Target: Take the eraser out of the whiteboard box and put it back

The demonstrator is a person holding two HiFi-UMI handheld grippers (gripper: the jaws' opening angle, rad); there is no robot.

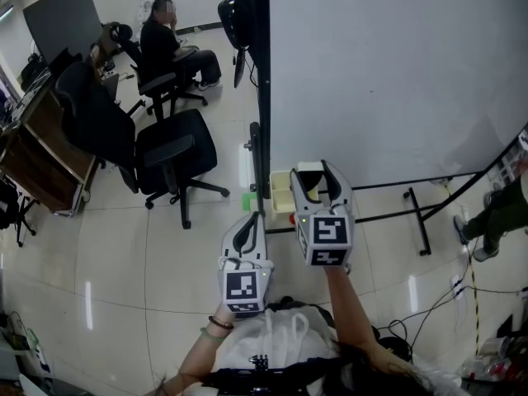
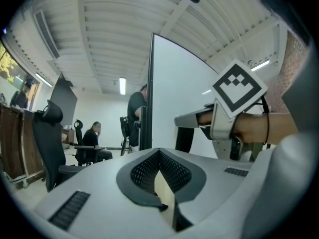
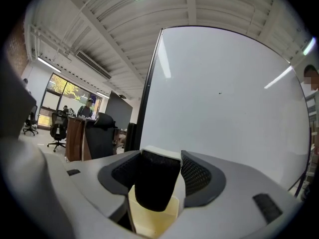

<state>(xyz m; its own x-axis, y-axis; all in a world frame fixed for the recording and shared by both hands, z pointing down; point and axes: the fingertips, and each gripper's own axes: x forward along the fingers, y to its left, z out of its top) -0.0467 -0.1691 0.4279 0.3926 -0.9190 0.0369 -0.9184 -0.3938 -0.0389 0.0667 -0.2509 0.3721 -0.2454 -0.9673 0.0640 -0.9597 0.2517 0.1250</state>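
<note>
The eraser (image 1: 310,172), white-backed with black felt (image 3: 155,182), sits between the jaws of my right gripper (image 1: 314,170), which is shut on it. It hangs just above the pale yellow whiteboard box (image 1: 281,190), whose open top shows under the felt in the right gripper view (image 3: 149,224). The box is fixed at the lower left corner of the whiteboard (image 1: 388,73). My left gripper (image 1: 248,228) is held lower and to the left, jaws together and nothing in them; in its own view (image 2: 159,156) the right gripper's marker cube (image 2: 238,87) appears at upper right.
Black office chairs (image 1: 169,151) stand on the tiled floor to the left, with a seated person (image 1: 165,44) and a wooden desk (image 1: 41,159) beyond. The whiteboard's stand legs (image 1: 417,217) stretch right. Another person's leg (image 1: 495,213) is at the right edge. A green item (image 1: 247,202) lies by the stand.
</note>
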